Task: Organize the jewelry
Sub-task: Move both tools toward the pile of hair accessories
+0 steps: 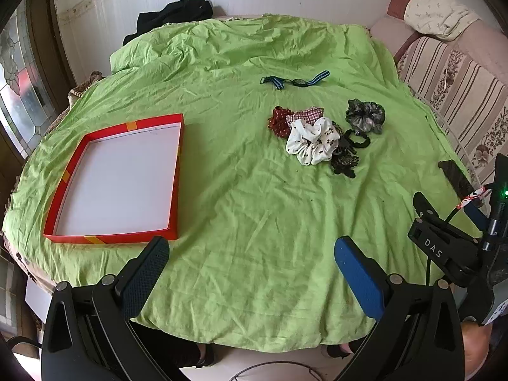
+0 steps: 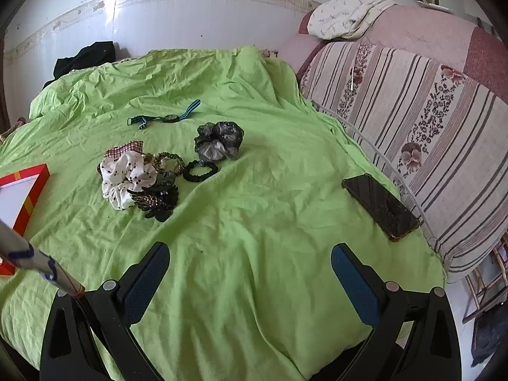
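A pile of hair accessories lies on the green sheet: a white dotted scrunchie (image 1: 312, 141) (image 2: 127, 174), a red dotted one (image 1: 279, 122), a checked one (image 1: 306, 114), a grey scrunchie (image 1: 365, 116) (image 2: 219, 141), a black hair tie (image 1: 357, 139) (image 2: 200, 170) and dark claw clips (image 1: 344, 162) (image 2: 155, 201). A watch with a striped strap (image 1: 295, 81) (image 2: 166, 117) lies behind them. A red tray with a white floor (image 1: 176, 171) (image 2: 39, 177) sits left, with nothing in it. My left gripper (image 1: 252, 255) and right gripper (image 2: 250, 257) are open and empty, near the front edge.
A dark phone (image 2: 382, 206) (image 1: 455, 176) lies at the sheet's right edge. A striped floral cushion (image 2: 428, 120) borders the right side. Black clothing (image 1: 173, 16) lies at the back by the wall. The right gripper's body (image 1: 451, 244) shows in the left wrist view.
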A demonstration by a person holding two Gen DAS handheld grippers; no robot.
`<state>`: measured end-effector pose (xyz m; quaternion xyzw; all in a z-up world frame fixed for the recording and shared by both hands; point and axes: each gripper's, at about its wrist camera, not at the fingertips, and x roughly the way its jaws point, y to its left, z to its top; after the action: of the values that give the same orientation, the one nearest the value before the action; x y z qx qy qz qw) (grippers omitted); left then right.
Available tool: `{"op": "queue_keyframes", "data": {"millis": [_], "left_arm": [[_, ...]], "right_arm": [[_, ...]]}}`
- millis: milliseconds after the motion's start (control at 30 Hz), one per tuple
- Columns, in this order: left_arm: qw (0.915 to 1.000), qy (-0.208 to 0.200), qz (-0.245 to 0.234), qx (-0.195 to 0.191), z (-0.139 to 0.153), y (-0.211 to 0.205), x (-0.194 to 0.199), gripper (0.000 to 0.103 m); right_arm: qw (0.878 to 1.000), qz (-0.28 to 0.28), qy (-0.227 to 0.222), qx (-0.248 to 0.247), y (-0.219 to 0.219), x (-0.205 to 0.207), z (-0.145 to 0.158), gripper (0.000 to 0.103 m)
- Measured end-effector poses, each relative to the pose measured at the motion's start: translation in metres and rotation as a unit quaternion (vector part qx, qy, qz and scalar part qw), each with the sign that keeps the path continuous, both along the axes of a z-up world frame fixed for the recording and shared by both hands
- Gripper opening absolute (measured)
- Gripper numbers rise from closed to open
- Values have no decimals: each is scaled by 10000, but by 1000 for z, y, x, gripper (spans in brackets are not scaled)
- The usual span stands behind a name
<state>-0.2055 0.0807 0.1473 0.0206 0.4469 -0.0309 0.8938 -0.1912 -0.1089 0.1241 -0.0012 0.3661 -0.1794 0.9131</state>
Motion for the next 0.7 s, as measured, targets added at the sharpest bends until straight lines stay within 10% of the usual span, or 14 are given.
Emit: {"op": "queue_keyframes", "data": {"millis": [700], "left_arm": [[9984, 454, -48, 330, -40, -23, 41, 103]], "right_arm": [[9992, 182, -45, 341, -27, 23, -29, 103]]}}
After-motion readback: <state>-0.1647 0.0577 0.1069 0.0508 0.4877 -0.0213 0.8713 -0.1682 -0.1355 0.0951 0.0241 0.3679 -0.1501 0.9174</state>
